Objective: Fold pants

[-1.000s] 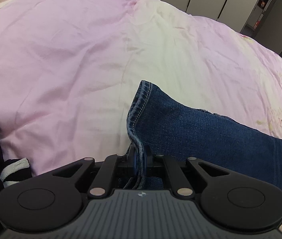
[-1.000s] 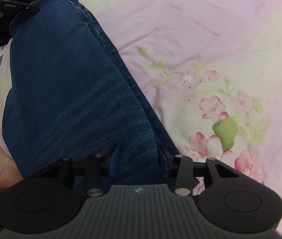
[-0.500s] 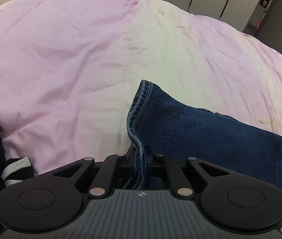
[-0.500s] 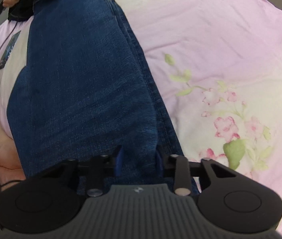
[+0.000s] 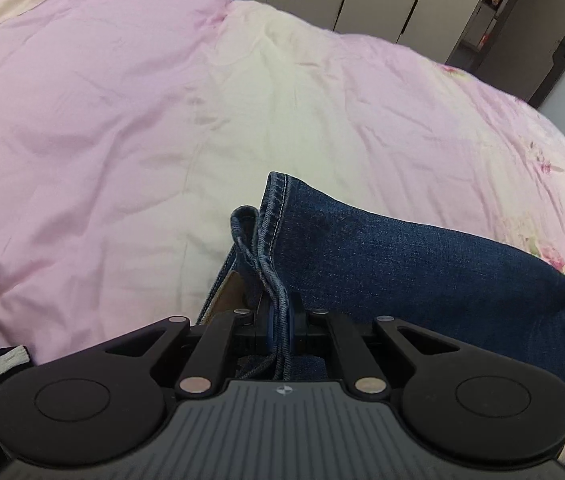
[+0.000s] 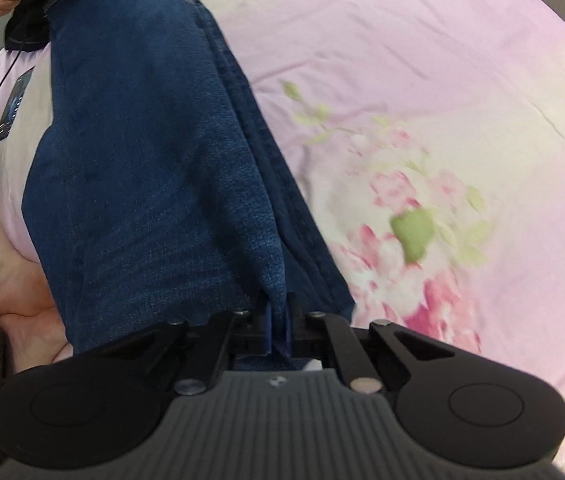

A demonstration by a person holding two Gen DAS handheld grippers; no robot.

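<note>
the pants (image 5: pixel 402 264) are dark blue denim with paler stitching along the hem. the bed cover (image 5: pixel 122 120) is pink and cream, printed with pink flowers and green leaves (image 6: pixel 414 232). both tools are black and grey.

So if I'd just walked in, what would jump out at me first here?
Dark blue jeans stretched across a pink quilt, pinched at both ends. The left tongs are shut on the stitched hem, the right tongs on the opposite end. Printed pink flowers brighten the quilt beside the denim.
</note>
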